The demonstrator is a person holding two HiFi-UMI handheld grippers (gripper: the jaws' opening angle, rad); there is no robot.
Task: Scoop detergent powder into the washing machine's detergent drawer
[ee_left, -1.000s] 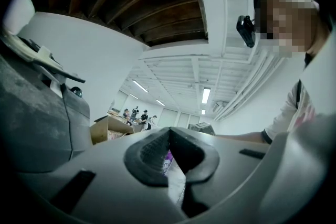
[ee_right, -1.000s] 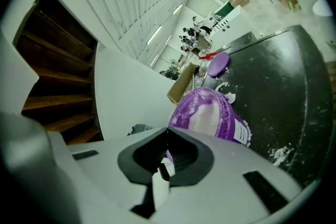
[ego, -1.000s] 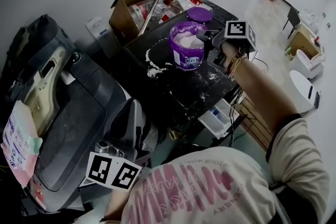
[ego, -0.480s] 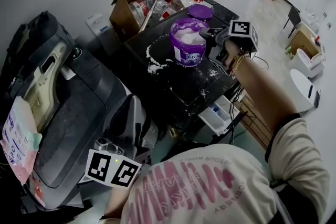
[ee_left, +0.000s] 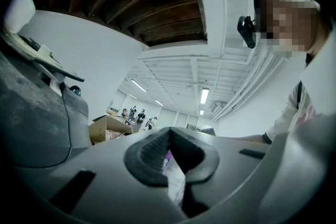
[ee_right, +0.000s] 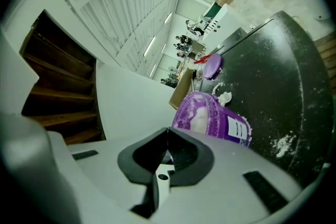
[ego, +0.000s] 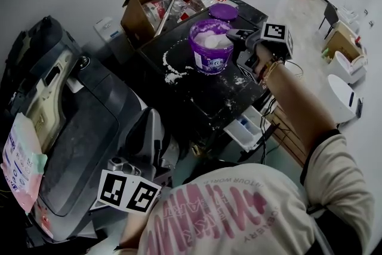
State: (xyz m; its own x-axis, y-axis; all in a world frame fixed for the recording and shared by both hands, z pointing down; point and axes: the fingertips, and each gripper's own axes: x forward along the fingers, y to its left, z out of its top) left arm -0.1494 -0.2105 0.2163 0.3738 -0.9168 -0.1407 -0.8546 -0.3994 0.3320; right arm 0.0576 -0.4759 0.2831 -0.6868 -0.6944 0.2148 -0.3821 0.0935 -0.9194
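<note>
An open purple tub (ego: 210, 51) of white detergent powder stands on the black washing machine top (ego: 197, 98). My right gripper (ego: 237, 36) sits at the tub's right rim, shut on the thin white handle of a scoop (ee_right: 161, 176). The scoop's bowl is hidden. The right gripper view has the tub (ee_right: 210, 118) just beyond the right gripper (ee_right: 167, 131). The white detergent drawer (ego: 245, 130) is pulled out below the machine's front edge. Low beside the person's body, my left gripper (ego: 122, 179) is shut and empty; in its own view the left gripper (ee_left: 169, 131) points up at the ceiling.
Spilled powder (ego: 170, 71) streaks the black top left of the tub. The tub's purple lid (ego: 223, 11) lies behind it, next to an open cardboard box (ego: 152, 6). A grey machine (ego: 77, 128) stands at the left with a pink-and-white packet (ego: 21, 161) on it.
My right gripper has stayed at the tub's right rim, shifting only slightly. The left gripper has not moved.
</note>
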